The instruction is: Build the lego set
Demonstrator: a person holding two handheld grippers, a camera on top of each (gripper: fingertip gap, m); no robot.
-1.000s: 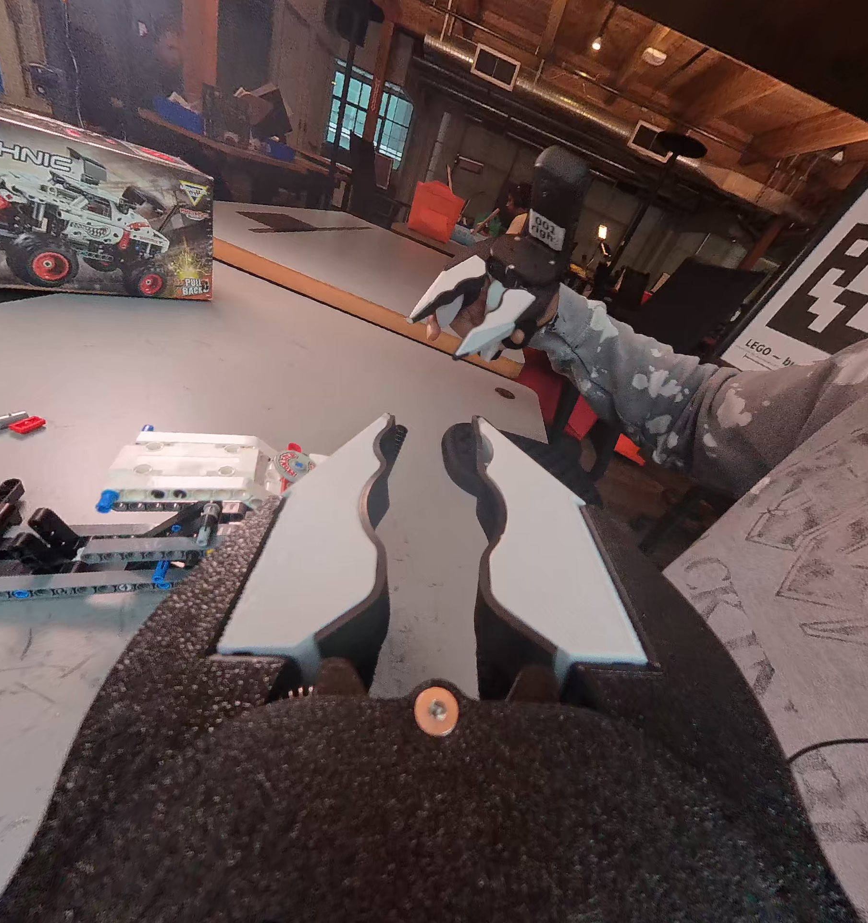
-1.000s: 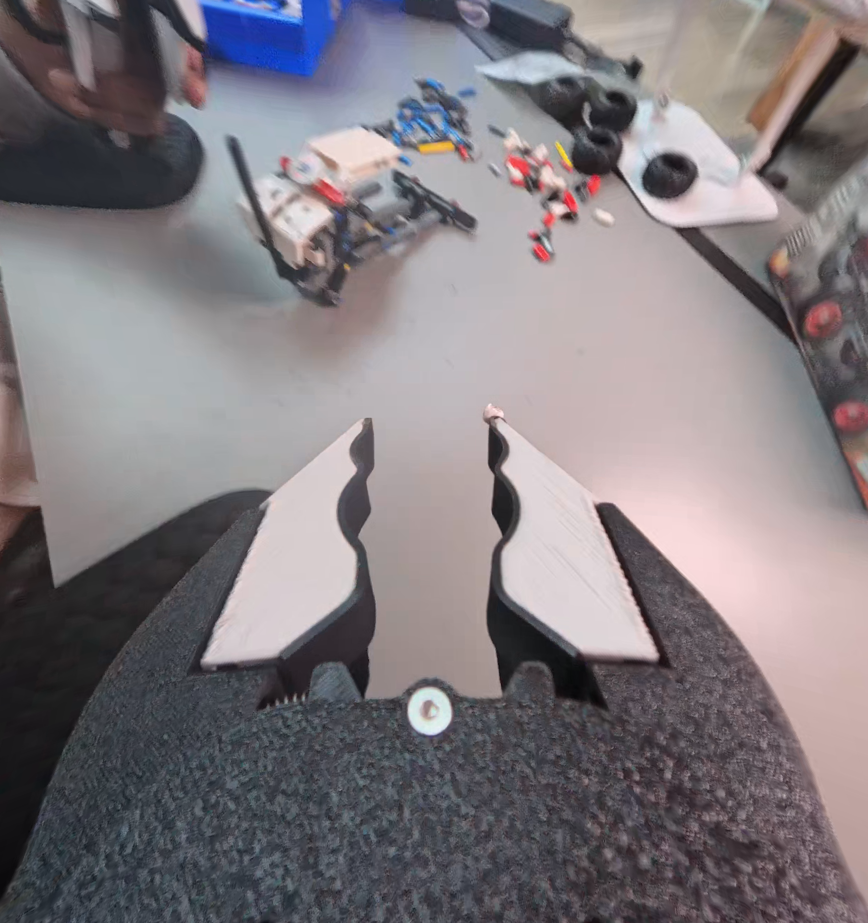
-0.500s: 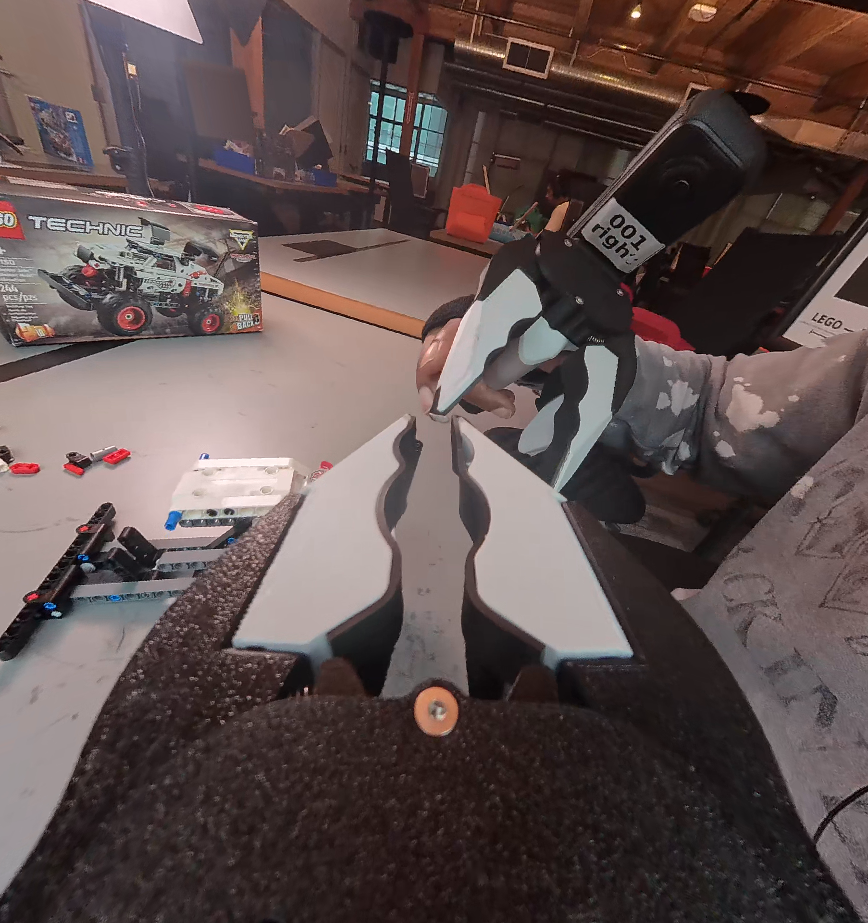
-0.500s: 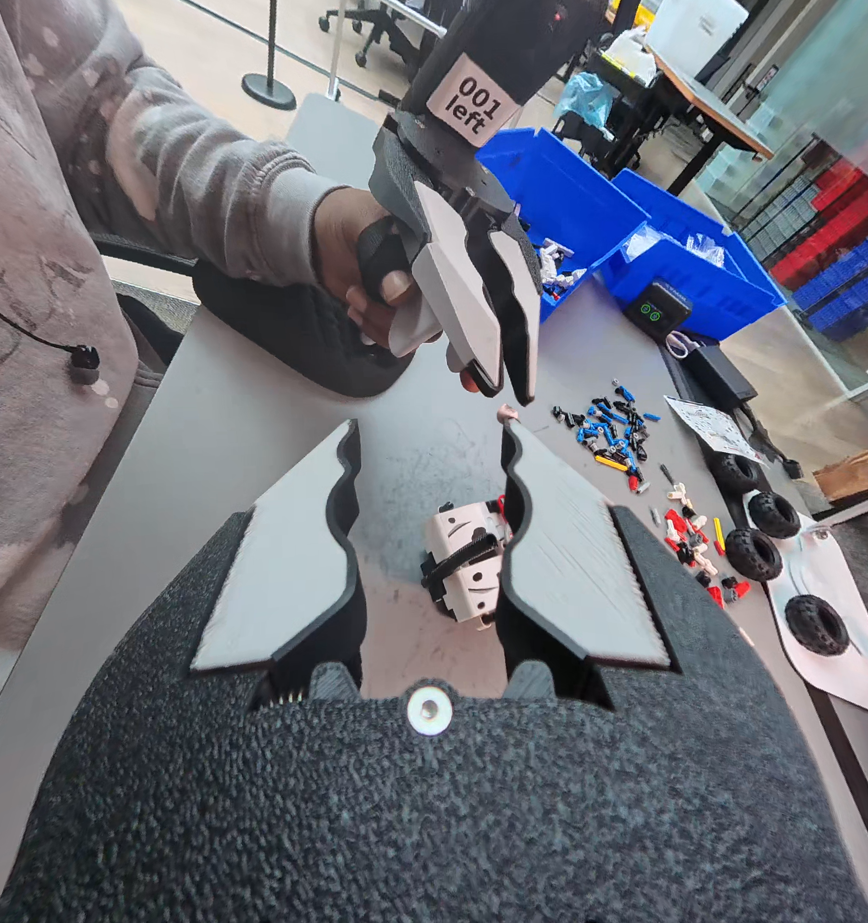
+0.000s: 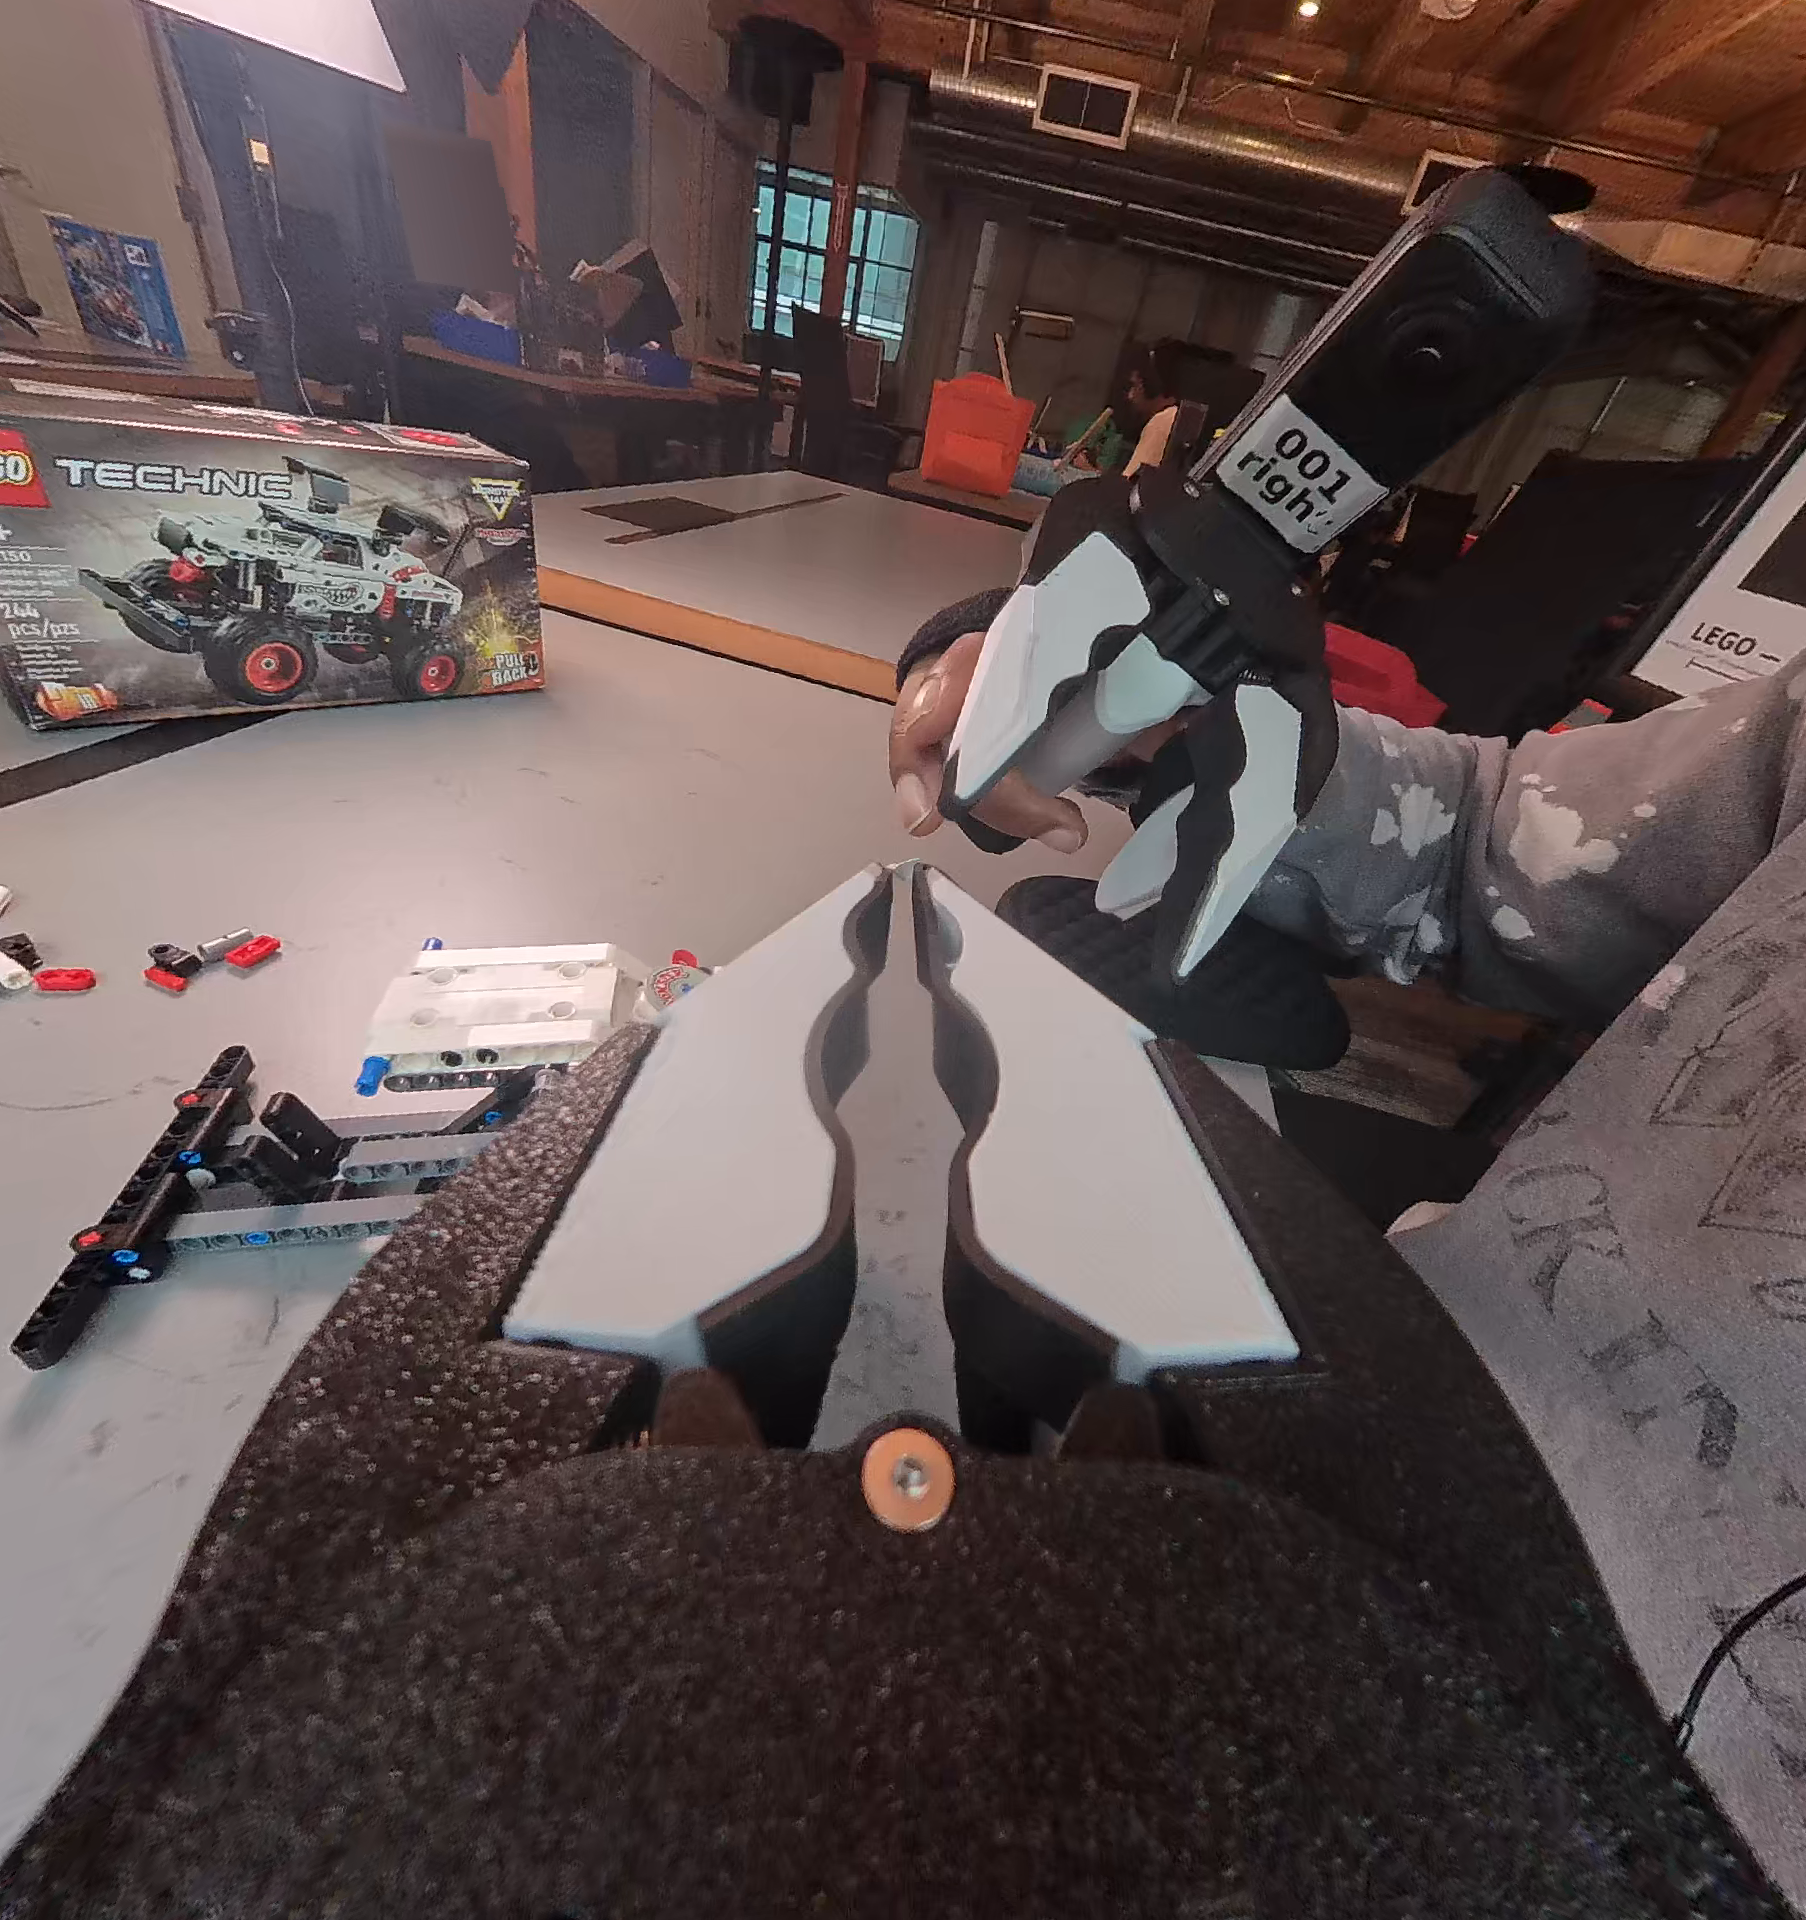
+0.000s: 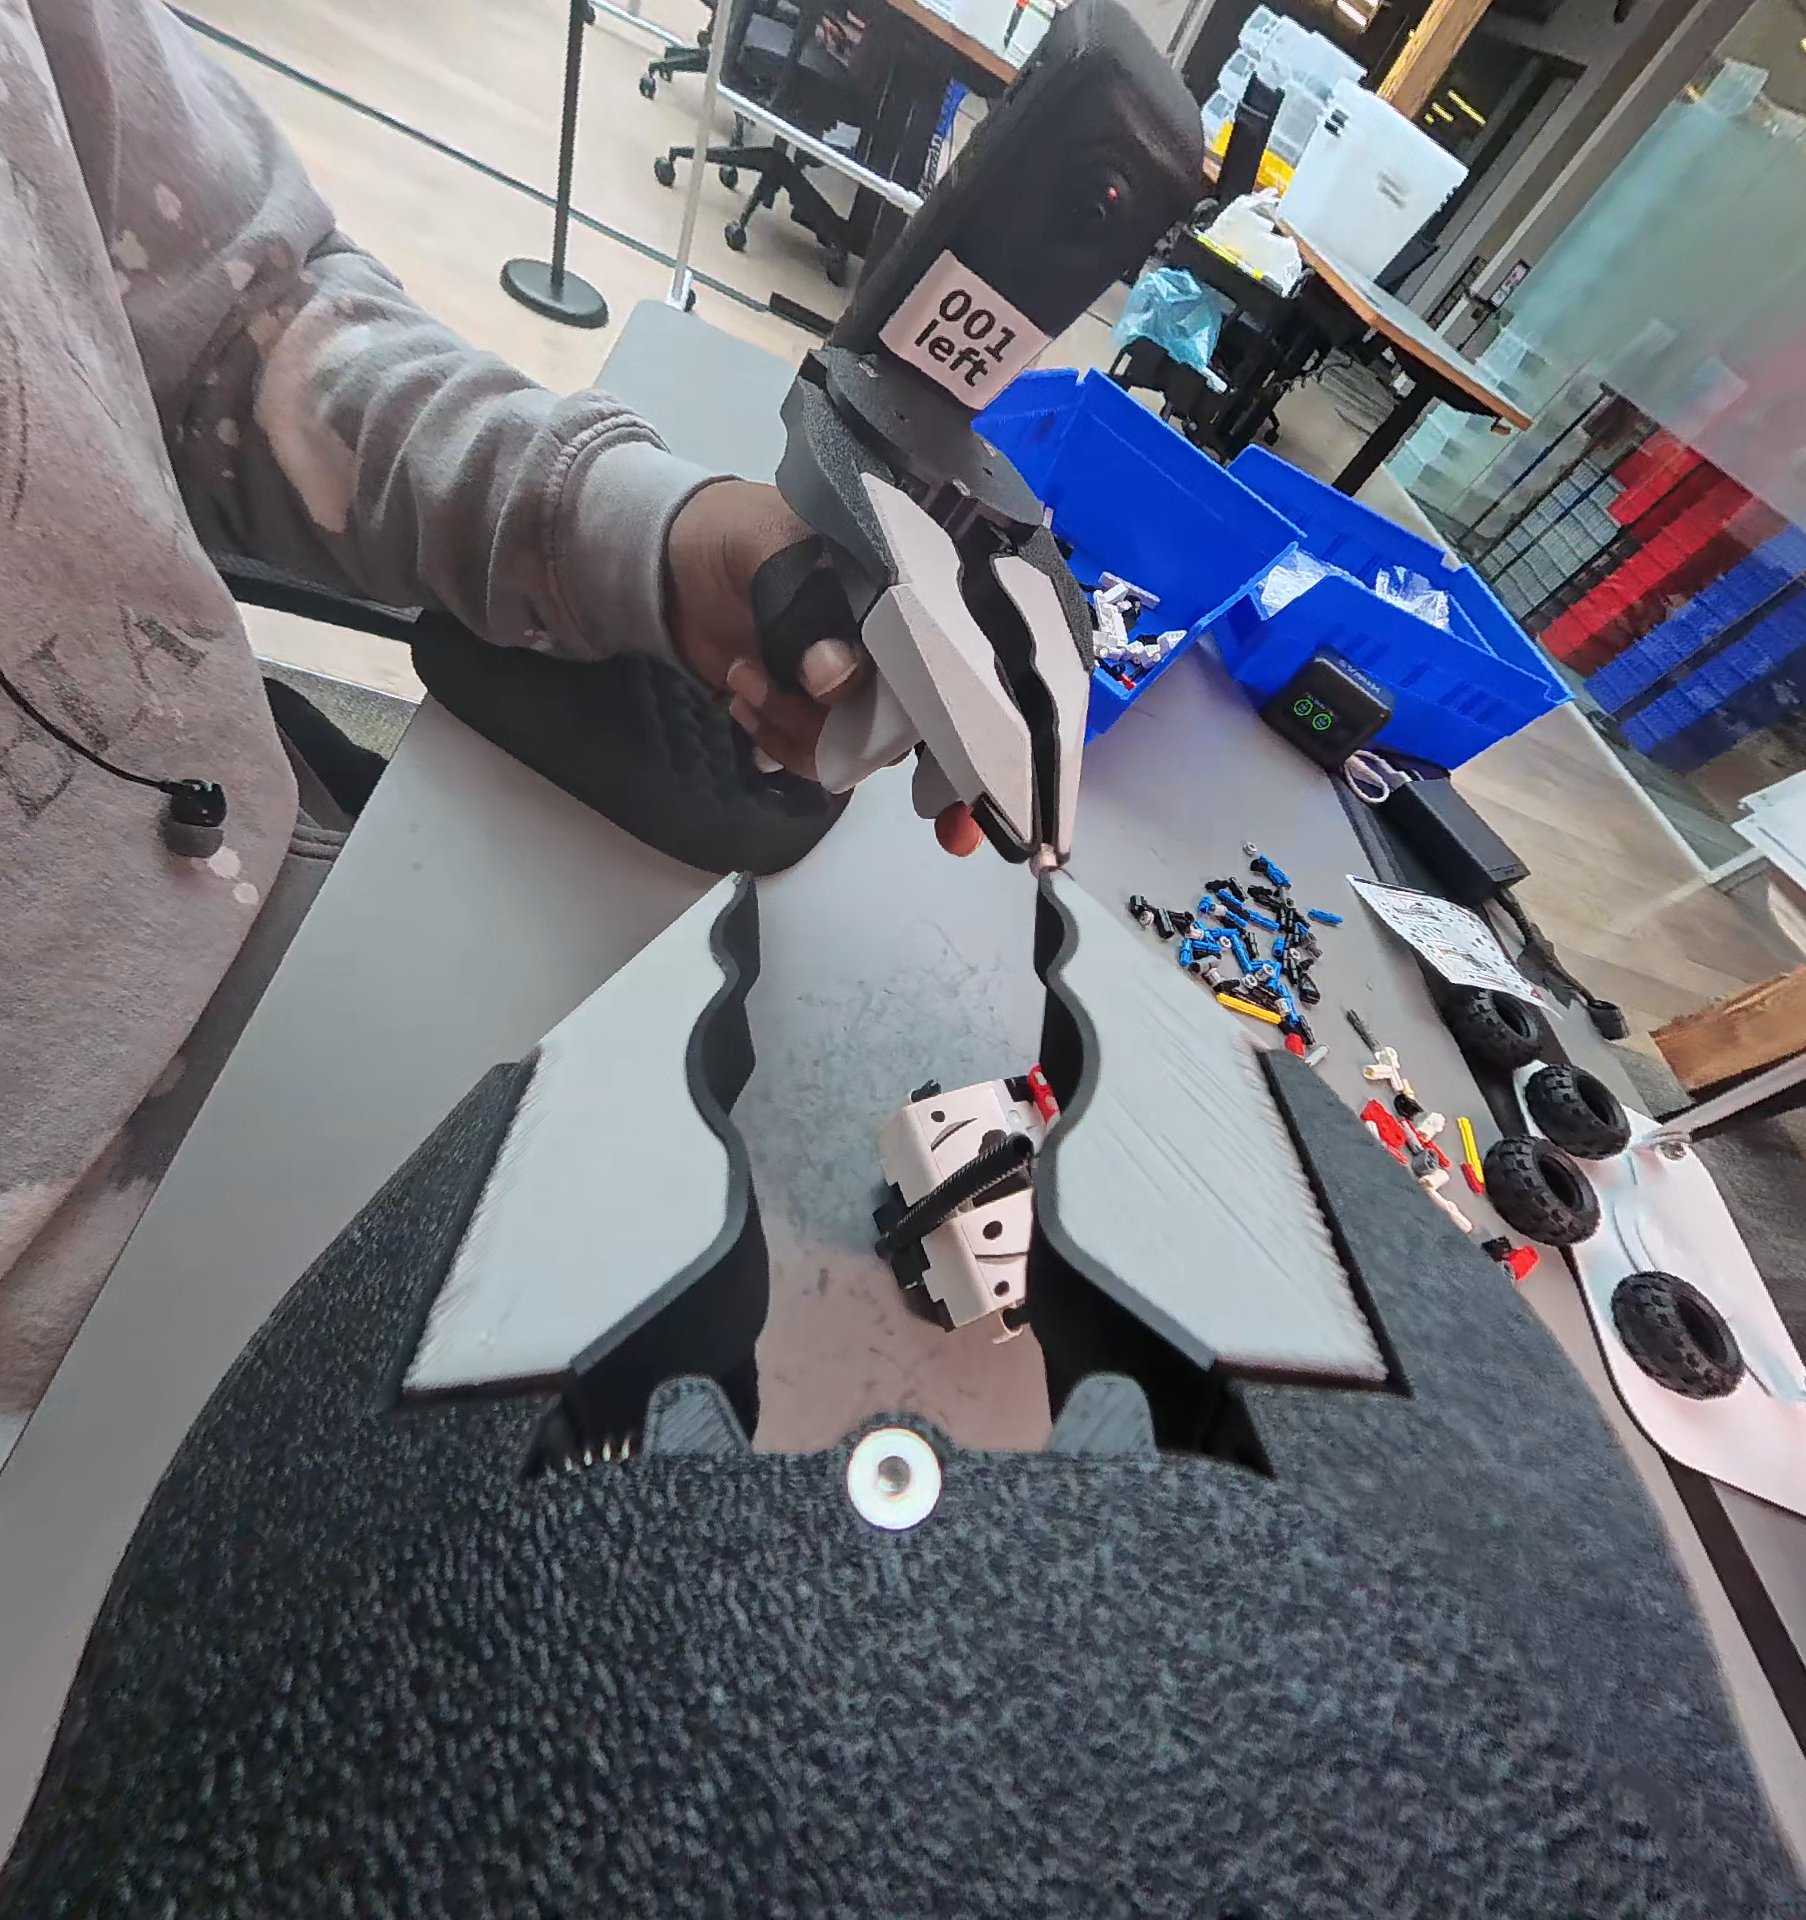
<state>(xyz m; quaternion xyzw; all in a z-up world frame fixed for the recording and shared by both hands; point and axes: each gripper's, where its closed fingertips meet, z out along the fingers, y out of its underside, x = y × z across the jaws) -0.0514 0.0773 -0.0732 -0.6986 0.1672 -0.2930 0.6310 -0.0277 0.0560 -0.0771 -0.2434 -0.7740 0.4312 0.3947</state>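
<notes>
My left gripper (image 5: 904,878) is shut, its tips pinching a small pale peg (image 6: 1051,858) that sits at the tip of my right gripper's right finger (image 6: 1169,1122). It also shows in the right wrist view (image 6: 1034,842), held in a hand. My right gripper (image 6: 894,883) is open and hovers above the table; in the left wrist view (image 5: 1070,883) it points down at my left tips. The partly built model lies below: a white block (image 5: 504,997) on a black and grey frame (image 5: 203,1174), seen between my right fingers as a white body (image 6: 966,1195).
The set's box (image 5: 244,582) stands at the far left. Loose red and white pieces (image 5: 37,966), blue and black pins (image 6: 1242,945), several tyres (image 6: 1543,1184) on a white sheet, a leaflet (image 6: 1439,935) and blue bins (image 6: 1398,623) lie around. The person's sleeve (image 6: 411,447) is close. Less than 4 cm separates the two grippers' tips.
My left gripper's fingers have closed from apart to shut. My right gripper swung from facing the table to facing my left gripper, bringing the peg on its fingertip to my left tips.
</notes>
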